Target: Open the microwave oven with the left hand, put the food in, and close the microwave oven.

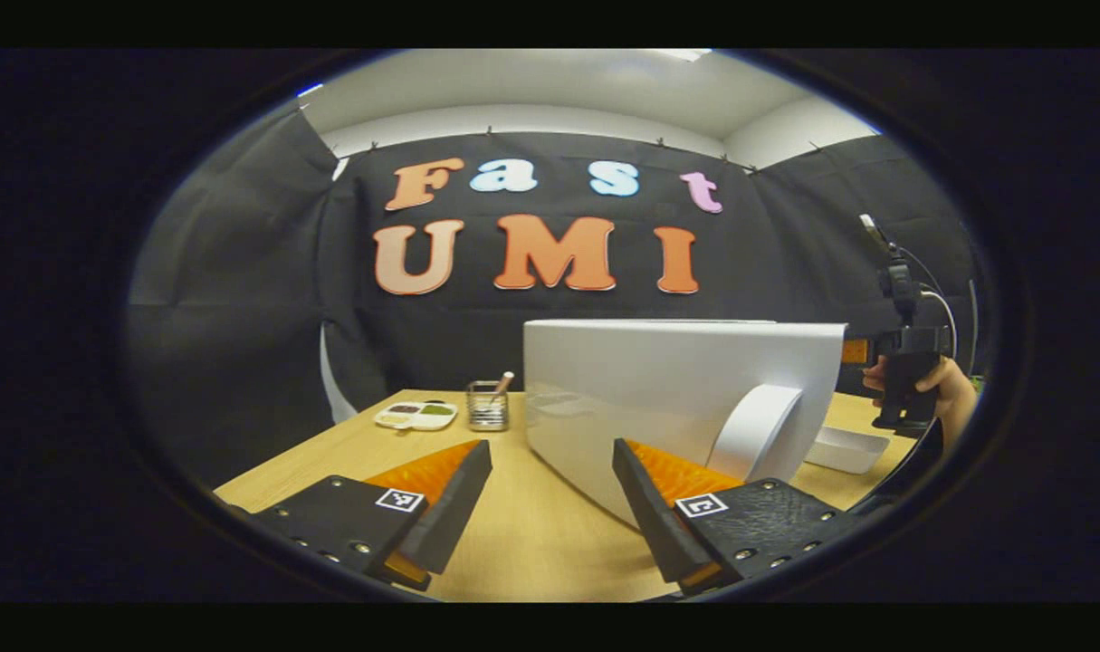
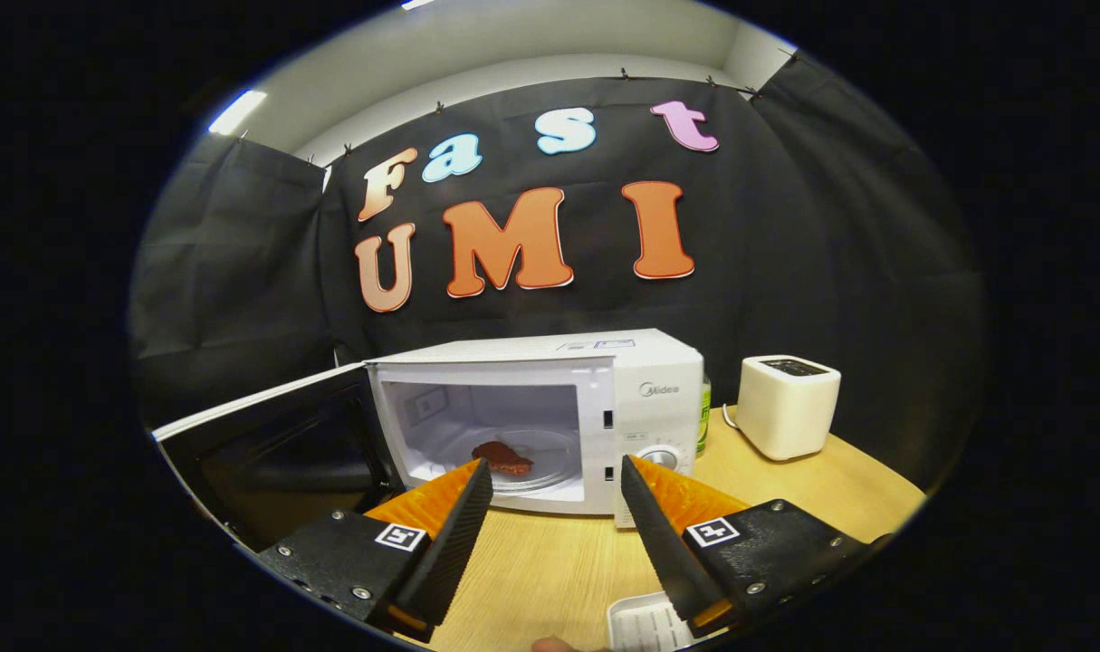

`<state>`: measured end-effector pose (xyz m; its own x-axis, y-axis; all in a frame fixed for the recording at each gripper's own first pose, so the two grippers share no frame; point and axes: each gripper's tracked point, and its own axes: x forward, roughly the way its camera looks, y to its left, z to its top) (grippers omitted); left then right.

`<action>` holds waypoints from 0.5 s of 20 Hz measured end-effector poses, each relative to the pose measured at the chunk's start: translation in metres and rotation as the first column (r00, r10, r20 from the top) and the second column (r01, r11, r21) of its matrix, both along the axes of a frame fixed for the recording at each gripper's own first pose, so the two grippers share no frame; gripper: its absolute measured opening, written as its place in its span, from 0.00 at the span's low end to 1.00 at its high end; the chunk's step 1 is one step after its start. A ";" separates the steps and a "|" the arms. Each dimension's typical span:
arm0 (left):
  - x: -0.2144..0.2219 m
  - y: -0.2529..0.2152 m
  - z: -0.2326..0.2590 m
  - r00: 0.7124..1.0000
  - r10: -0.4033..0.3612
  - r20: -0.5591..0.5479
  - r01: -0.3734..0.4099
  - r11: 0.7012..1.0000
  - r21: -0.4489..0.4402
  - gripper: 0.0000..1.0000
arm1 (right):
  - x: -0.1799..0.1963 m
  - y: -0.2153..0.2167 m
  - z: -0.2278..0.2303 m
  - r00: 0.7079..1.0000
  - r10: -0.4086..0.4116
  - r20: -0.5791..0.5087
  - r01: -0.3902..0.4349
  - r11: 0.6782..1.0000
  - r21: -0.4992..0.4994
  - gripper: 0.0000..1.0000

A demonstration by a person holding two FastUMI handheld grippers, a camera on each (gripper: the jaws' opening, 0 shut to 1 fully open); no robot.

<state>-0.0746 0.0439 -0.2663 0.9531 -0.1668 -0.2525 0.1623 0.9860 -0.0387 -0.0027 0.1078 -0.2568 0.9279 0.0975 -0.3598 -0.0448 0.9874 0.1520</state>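
Observation:
In the right gripper view the white microwave [image 2: 645, 380] stands with its door [image 2: 269, 439] swung wide to the left. A reddish-brown piece of food [image 2: 504, 457] lies on the glass turntable [image 2: 554, 451] inside. My right gripper [image 2: 555, 462] is open and empty, a short way in front of the cavity. In the left gripper view the door's white outer face [image 1: 667, 376] fills the middle, with its curved handle [image 1: 756, 427] just beyond my right finger. My left gripper [image 1: 552, 445] is open, holding nothing. A hand holds the other gripper [image 1: 910, 376] at the far right.
A white toaster [image 2: 788, 405] stands right of the microwave, with a green bottle [image 2: 704, 409] behind it. A white tray [image 2: 645, 623] lies near the table's front edge. A paint dish [image 1: 416, 415] and a glass cup with a brush [image 1: 487, 406] sit at the back left.

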 end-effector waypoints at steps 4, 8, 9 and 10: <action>0.014 -0.062 -0.002 0.993 -0.115 0.000 0.115 0.993 0.002 0.84 | -0.016 -0.049 0.026 0.998 -0.032 0.048 0.035 0.997 -0.065 0.89; 0.028 -0.117 -0.009 0.981 -0.195 -0.008 0.195 0.981 0.007 0.84 | -0.029 -0.082 0.040 0.995 -0.063 0.075 0.069 0.995 -0.078 0.89; 0.030 -0.130 -0.011 0.977 -0.213 -0.011 0.213 0.977 0.001 0.83 | -0.031 -0.089 0.041 0.994 -0.071 0.080 0.077 0.993 -0.084 0.89; 0.032 -0.145 -0.012 0.973 -0.231 -0.014 0.231 0.973 0.000 0.78 | -0.033 -0.096 0.041 0.994 -0.078 0.080 0.085 0.992 -0.091 0.89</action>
